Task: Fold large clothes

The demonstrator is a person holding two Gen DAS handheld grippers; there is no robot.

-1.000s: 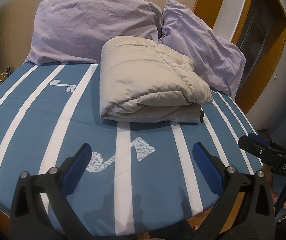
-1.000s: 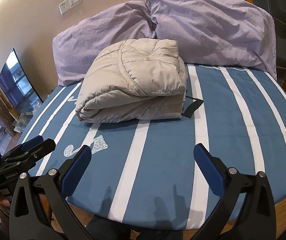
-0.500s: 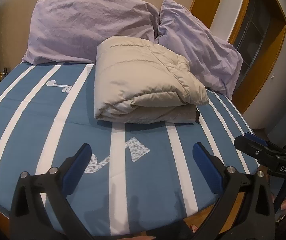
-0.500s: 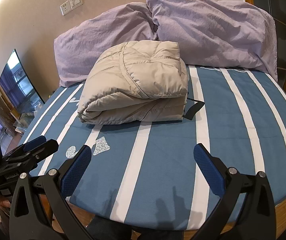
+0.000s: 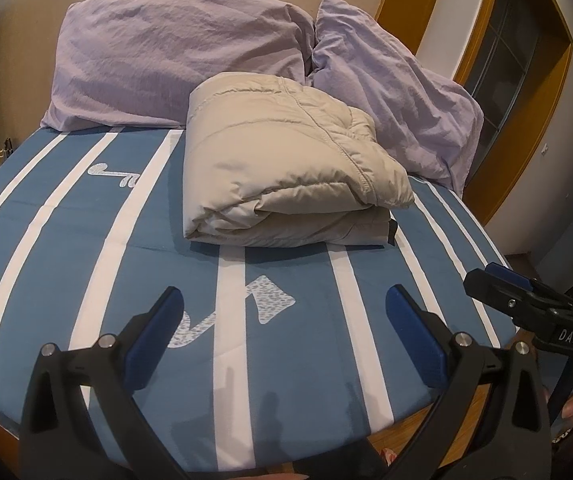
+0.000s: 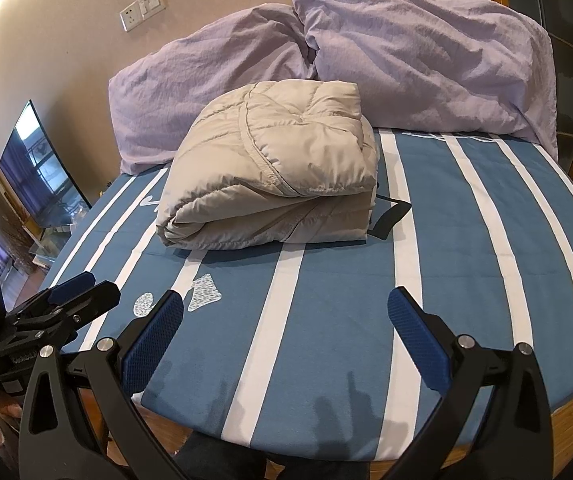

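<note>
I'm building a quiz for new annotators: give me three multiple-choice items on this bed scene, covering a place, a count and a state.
1. Where does the folded beige jacket lie?
A. on the floor
B. on the striped bed, in front of the pillows
C. on top of the pillows

2. How many purple pillows are there?
A. one
B. two
C. four

3. How are the left tongs and right tongs?
A. both open, holding nothing
B. both shut on the jacket
C. one open, one shut

Answers: B, it rests on the cover below the pillows; B, two lean at the wall; A, wide gaps show only bedding.
</note>
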